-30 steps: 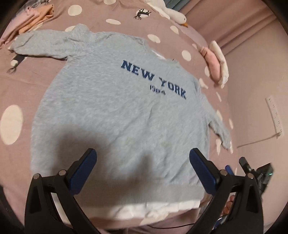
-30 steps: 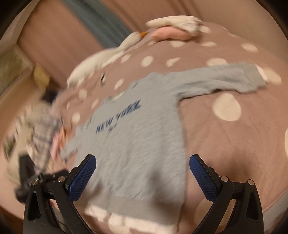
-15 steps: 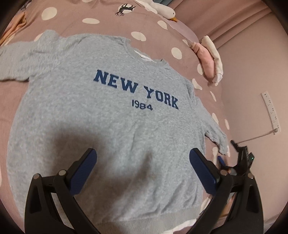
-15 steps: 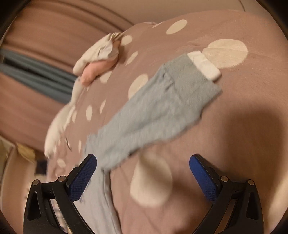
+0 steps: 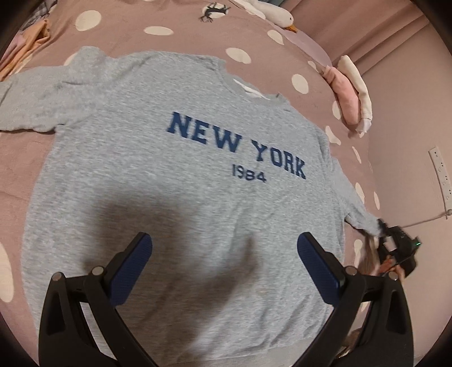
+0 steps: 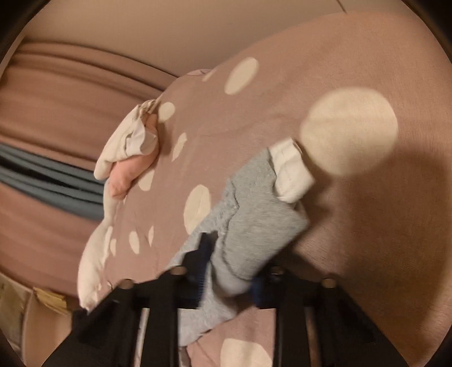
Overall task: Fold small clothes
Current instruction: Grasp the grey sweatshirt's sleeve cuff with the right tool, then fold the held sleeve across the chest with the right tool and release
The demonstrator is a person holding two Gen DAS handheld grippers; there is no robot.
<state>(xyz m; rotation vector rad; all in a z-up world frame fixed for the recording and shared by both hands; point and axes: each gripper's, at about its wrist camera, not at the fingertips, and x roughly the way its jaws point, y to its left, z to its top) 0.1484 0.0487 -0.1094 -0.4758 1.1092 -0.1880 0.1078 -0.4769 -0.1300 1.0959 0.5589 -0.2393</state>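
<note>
Both hands differ — my right gripper (image 6: 223, 271) fingers are closing on the sleeve (image 6: 254, 214), its length running ahead to the cuff (image 6: 291, 172); left gripper (image 5: 224, 271) fingers spread above the sweatshirt (image 5: 180, 175).

Bed: mauve bedspread with cream polka dots (image 5: 175, 17) | right: plain pink wall (image 5: 401, 118), white power strip (image 5: 440, 175) | far: pink curtain (image 6: 56, 93)
</note>
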